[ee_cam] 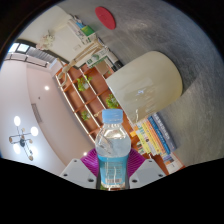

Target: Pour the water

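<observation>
A clear plastic water bottle (pixel 113 146) with a blue cap (pixel 114 115) stands between my fingers, and my gripper (pixel 112 168) is shut on the bottle, the purple pads (pixel 91 161) pressing its sides. The whole view is tilted steeply, so the bottle is lifted and leaning. Just beyond the cap is a pale cream cup (pixel 148 85), tilted in the view, with its opening facing the bottle. Water shows inside the lower part of the bottle. No stream of water is visible.
A wooden shelf unit (pixel 92 88) with books and plants runs behind the cup. A red round object (pixel 105 16) lies on the grey floor (pixel 170 30). A white wall with lamps (pixel 24 128) fills the side of the room.
</observation>
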A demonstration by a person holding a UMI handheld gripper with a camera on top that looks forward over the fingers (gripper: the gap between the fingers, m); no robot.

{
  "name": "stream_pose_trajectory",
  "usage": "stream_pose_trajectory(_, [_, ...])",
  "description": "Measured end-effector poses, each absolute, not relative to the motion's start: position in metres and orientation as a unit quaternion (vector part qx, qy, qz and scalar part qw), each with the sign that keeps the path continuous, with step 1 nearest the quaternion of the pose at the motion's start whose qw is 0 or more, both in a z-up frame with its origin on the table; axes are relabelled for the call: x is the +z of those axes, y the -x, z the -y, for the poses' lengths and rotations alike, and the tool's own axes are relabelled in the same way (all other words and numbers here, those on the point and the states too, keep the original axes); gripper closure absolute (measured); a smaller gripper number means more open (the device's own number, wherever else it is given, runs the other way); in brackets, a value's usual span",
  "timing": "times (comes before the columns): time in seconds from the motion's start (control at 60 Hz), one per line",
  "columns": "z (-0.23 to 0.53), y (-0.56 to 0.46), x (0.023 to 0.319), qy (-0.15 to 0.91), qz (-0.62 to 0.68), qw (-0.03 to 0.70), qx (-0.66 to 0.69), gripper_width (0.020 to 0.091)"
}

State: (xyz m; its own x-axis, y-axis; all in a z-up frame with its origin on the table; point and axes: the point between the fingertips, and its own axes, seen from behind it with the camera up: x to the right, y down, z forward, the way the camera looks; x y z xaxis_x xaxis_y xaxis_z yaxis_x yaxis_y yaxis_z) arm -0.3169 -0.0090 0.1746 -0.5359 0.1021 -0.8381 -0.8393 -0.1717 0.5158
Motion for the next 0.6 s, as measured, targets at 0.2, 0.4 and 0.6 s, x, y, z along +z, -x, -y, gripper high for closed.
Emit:
stream_pose_trajectory(0.2, [0.013, 0.317, 0.192, 0.408, -0.505, 0.408, 0.643, 0.0764])
stream_pose_trajectory(0.4, [0.007, 0.305, 0.250, 0.550, -0.339, 0.566, 0.513, 0.0764])
stream_pose_trajectory(0.6, [-0.012, 0.245, 0.248, 0.689, -0.152, 0.675, 0.214, 0.0762])
